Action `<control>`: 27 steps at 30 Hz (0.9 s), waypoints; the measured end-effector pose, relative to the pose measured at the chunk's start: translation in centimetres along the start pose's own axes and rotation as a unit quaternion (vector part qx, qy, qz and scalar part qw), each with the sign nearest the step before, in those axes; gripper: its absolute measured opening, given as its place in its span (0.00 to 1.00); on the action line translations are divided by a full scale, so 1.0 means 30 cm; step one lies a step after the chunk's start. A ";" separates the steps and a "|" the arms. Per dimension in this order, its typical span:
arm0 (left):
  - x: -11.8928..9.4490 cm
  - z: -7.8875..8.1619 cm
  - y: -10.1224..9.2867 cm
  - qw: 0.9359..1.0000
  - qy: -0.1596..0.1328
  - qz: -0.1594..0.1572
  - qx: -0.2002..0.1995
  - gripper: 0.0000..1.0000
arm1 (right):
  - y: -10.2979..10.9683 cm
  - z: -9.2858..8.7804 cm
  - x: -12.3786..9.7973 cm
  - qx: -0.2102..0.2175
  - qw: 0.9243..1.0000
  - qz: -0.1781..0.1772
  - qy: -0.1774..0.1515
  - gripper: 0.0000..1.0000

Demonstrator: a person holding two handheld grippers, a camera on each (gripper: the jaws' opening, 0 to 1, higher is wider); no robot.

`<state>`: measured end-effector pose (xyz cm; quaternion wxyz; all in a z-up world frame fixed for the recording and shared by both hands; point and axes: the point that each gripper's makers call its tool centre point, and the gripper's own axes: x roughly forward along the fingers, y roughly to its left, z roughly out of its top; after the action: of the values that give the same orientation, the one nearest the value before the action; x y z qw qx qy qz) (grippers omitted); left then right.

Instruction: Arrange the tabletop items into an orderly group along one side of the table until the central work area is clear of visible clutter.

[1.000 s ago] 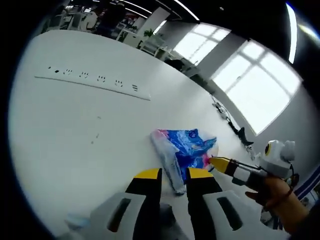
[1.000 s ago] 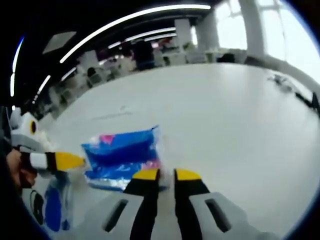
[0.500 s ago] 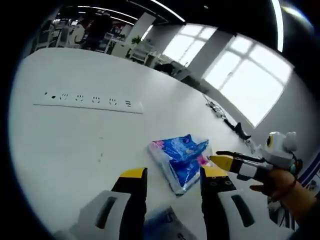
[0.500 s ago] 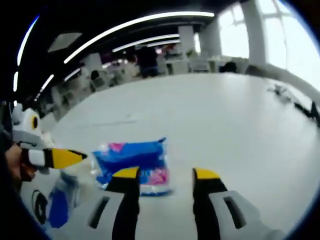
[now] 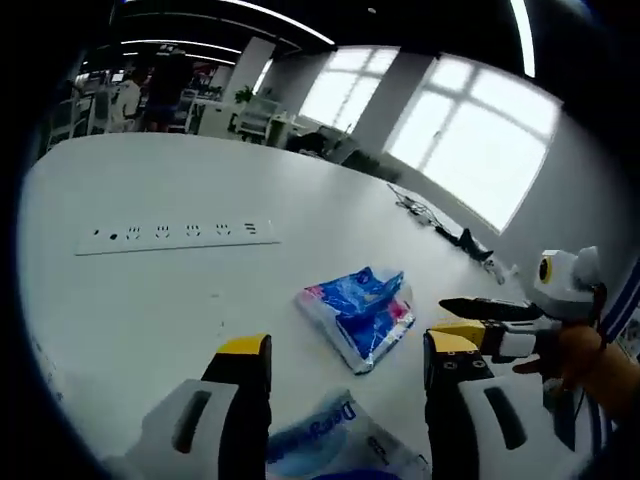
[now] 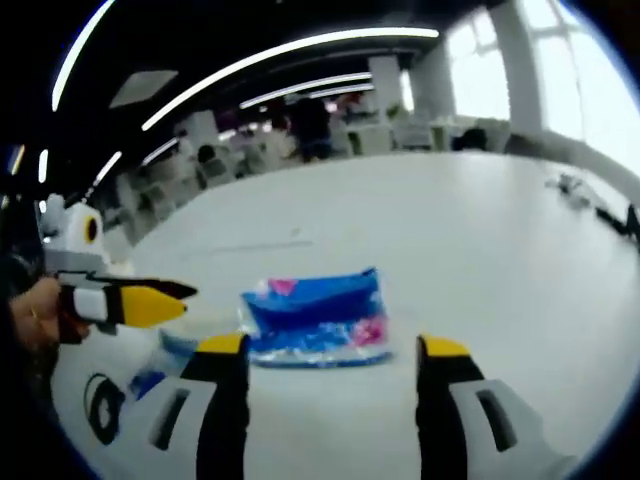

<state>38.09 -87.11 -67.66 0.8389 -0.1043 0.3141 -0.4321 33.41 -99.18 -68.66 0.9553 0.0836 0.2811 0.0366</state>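
Observation:
A blue and pink plastic packet (image 5: 360, 315) lies flat on the white table (image 5: 130, 300), just ahead of both grippers and free of them. My left gripper (image 5: 347, 345) is open, its yellow-tipped jaws wide apart. Under them lies a white packet with blue print (image 5: 320, 450). In the right gripper view, the same blue packet (image 6: 315, 315) sits beyond my open right gripper (image 6: 333, 346). The white packet (image 6: 110, 400) lies at lower left there. The right gripper (image 5: 440, 315) enters the left gripper view from the right; the left gripper (image 6: 180, 298) enters the right gripper view from the left.
A white power strip (image 5: 180, 235) lies flat on the table beyond the packets. Dark cables (image 5: 440, 220) trail along the far edge near the windows. A hand (image 6: 30, 320) holds the left gripper. Desks, chairs and people stand in the background.
Both grippers went from nearly shut at the blue packet's edges to wide open and drew back. The packet now lies released on the table.

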 end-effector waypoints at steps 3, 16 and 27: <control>-0.012 0.003 -0.006 1.000 0.002 -0.005 0.014 0.65 | 0.022 -0.007 -0.014 0.003 1.000 0.010 0.004 0.73; -0.067 0.012 -0.016 0.999 -0.004 -0.023 0.043 0.71 | 0.113 -0.032 -0.099 0.004 0.998 0.049 0.025 0.90; -0.091 0.004 0.008 0.996 0.003 -0.031 0.080 0.74 | 0.204 -0.062 -0.188 -0.006 0.996 0.085 0.041 0.97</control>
<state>37.14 -84.82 -66.47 0.8299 -0.0446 0.2777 -0.4819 27.52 -93.56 -66.10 0.9370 0.0999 0.3115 0.1227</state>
